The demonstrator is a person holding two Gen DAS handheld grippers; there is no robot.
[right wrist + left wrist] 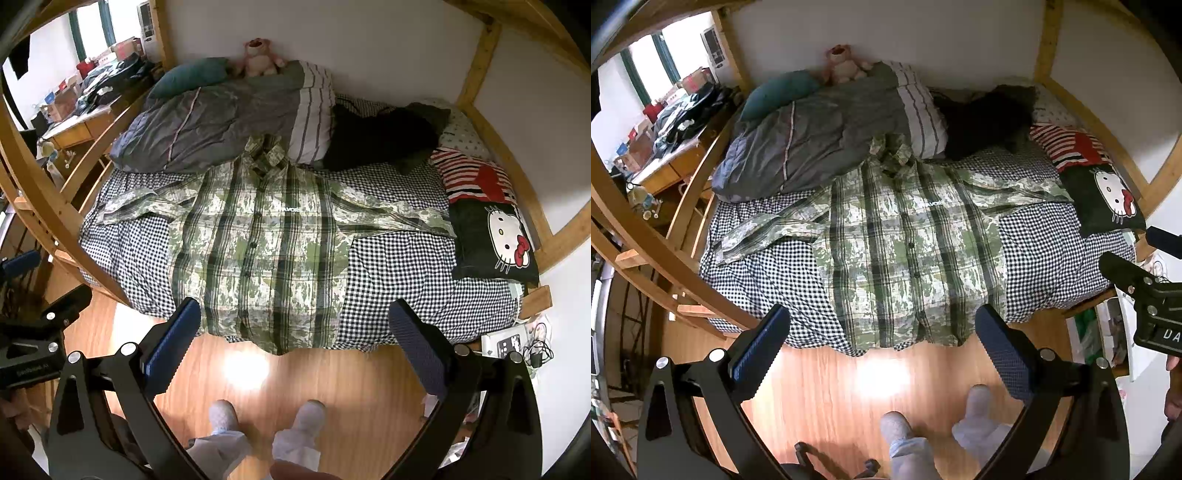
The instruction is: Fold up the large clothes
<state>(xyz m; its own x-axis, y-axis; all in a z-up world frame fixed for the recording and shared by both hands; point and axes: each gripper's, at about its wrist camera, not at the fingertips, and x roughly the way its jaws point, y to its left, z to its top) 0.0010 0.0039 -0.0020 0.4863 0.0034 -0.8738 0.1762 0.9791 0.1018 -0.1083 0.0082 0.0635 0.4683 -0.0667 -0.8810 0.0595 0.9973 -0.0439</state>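
One white logo, plaid shirt (258, 251).

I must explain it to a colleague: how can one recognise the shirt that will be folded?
Look at the checked bed sheet. The shirt lies flat in its middle, sleeves spread, collar toward the grey duvet. Only it has green camouflage plaid with front buttons.

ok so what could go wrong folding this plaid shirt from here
1. The plaid shirt's hem hangs over the bed's front edge; pulling a sleeve inward might slide the whole shirt toward the floor.
2. Its collar lies against the grey duvet, so folding upward may bunch there.
3. The right sleeve ends beside the cartoon cat pillow, which could snag.
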